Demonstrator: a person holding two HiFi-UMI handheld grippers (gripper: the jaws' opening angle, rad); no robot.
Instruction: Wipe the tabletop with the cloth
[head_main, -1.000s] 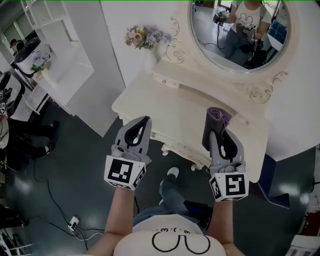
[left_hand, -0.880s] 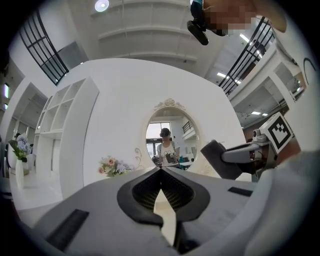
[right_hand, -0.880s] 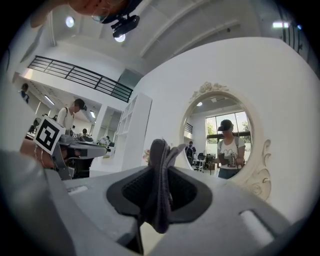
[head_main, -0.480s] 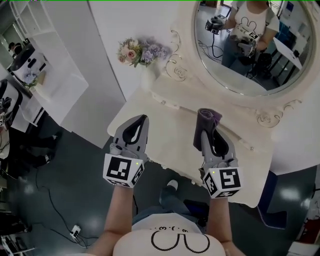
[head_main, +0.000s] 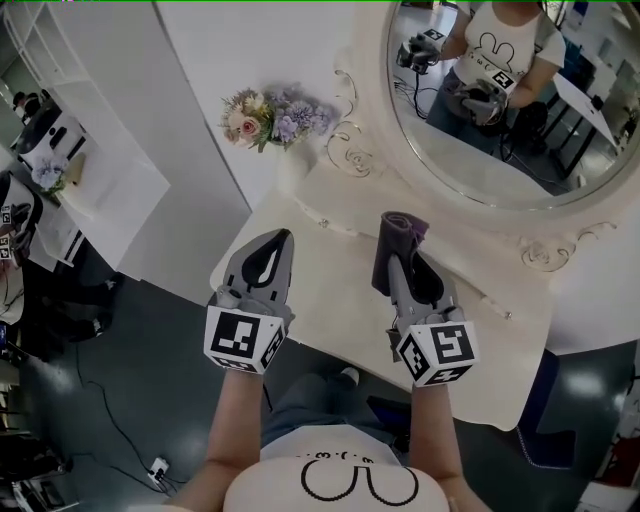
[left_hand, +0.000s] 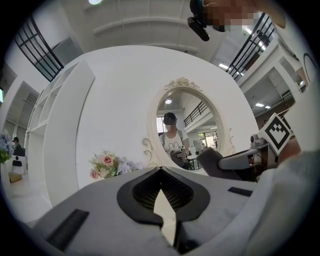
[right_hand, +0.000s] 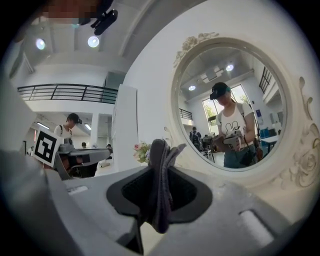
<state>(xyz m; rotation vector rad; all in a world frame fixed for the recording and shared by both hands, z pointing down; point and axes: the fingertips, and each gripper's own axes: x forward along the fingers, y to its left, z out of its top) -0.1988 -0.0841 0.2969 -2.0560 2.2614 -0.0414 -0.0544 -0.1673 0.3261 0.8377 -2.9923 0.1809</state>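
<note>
A folded dark purple cloth (head_main: 396, 248) (right_hand: 161, 185) is clamped in my right gripper (head_main: 402, 243) (right_hand: 160, 192), held upright above the cream dressing tabletop (head_main: 330, 290). It sticks out past the jaw tips. My left gripper (head_main: 273, 243) (left_hand: 161, 200) hovers over the table's left front edge, shut and holding nothing. Both grippers point toward the oval mirror (head_main: 500, 90). In the left gripper view the right gripper (left_hand: 235, 162) with the cloth shows at the right.
A vase of pink and lilac flowers (head_main: 270, 115) (left_hand: 107, 165) stands at the table's back left corner. The mirror's carved frame (head_main: 360, 150) rises behind the table. White shelving (head_main: 70, 170) stands at the left. Cables lie on the dark floor (head_main: 120, 400).
Both grippers have moved forward over the tabletop toward the mirror, the right one still carrying the cloth. The view has closed in on the table.
</note>
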